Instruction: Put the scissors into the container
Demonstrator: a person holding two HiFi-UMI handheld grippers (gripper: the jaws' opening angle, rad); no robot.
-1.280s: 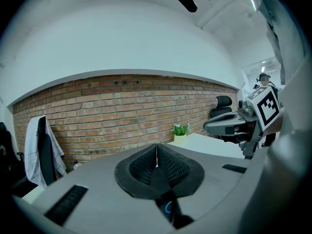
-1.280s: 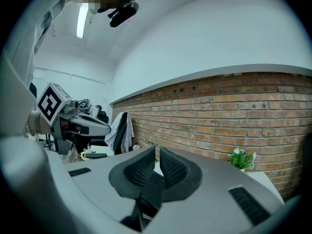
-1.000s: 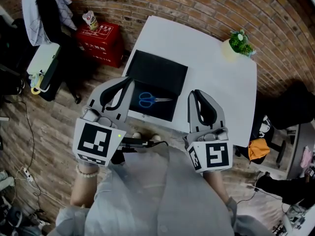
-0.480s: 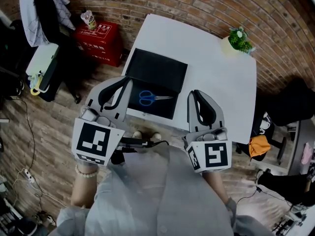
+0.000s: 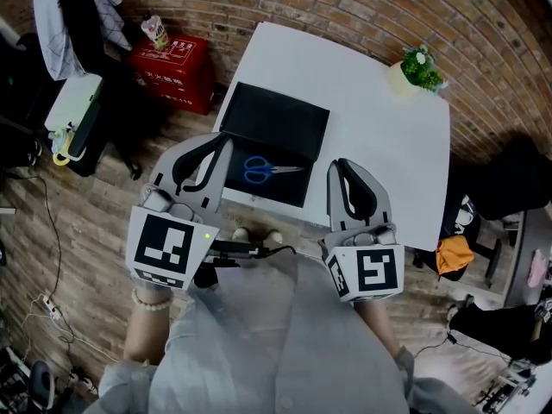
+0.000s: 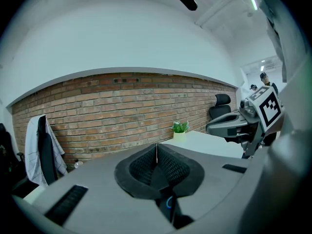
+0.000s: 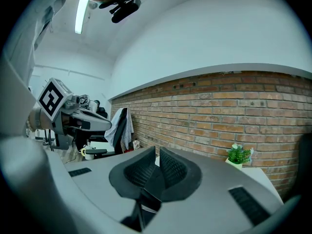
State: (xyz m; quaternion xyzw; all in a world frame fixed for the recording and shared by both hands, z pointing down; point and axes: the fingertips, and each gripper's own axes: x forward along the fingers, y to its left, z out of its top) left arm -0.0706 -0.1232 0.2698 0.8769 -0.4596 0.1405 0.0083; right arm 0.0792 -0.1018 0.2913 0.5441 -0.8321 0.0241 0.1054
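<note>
Since a second ago we find almost nothing changed: the scissors (image 5: 269, 170) lie as before inside the black container (image 5: 285, 121) on the white table (image 5: 379, 136), and both grippers have kept their places. The left gripper (image 5: 205, 164) covers the container's near left corner, and the scissors' blades show only faintly. We hold it and the right gripper (image 5: 352, 186) level, side by side over the table's near edge, each with jaws pressed together on nothing.

Potted plant (image 5: 421, 70) on white table (image 5: 379, 145) corner; red box (image 5: 177, 74) on brick floor (image 5: 103, 222) beside.
</note>
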